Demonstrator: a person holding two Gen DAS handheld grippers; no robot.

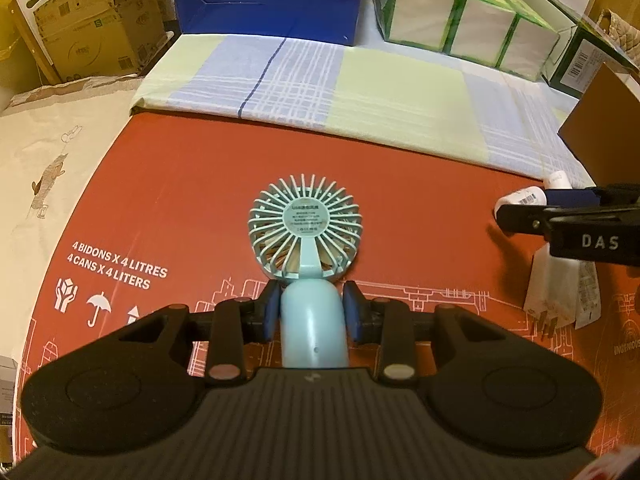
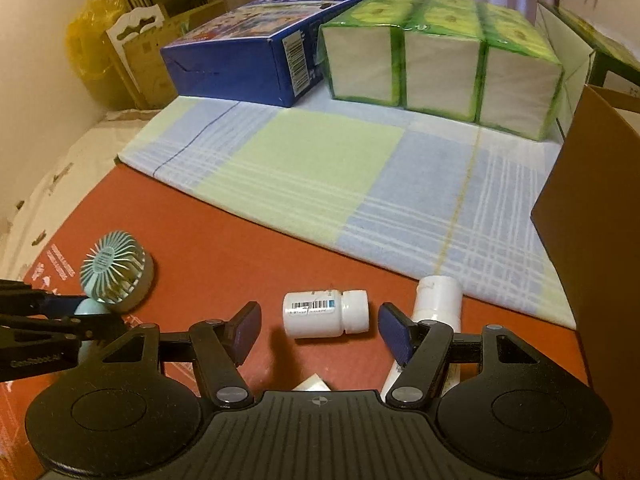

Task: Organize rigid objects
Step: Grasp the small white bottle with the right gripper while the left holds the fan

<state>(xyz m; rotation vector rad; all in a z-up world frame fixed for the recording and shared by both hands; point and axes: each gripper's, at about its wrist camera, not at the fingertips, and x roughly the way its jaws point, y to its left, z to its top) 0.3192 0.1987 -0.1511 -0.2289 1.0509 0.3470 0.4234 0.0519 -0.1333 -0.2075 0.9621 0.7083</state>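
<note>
L gripper (image 1: 309,312) clamps the blue mini fan (image 1: 306,232) by its handle – R gripper (image 2: 318,330) hangs released, w/ white pill bottle (image 2: 325,314) lying between, seemingly untouched, on red cardboard (image 2: 224,232).

Fan handle's (image 1: 312,328) lower end hidden beneath the hand-held gripper body.
</note>
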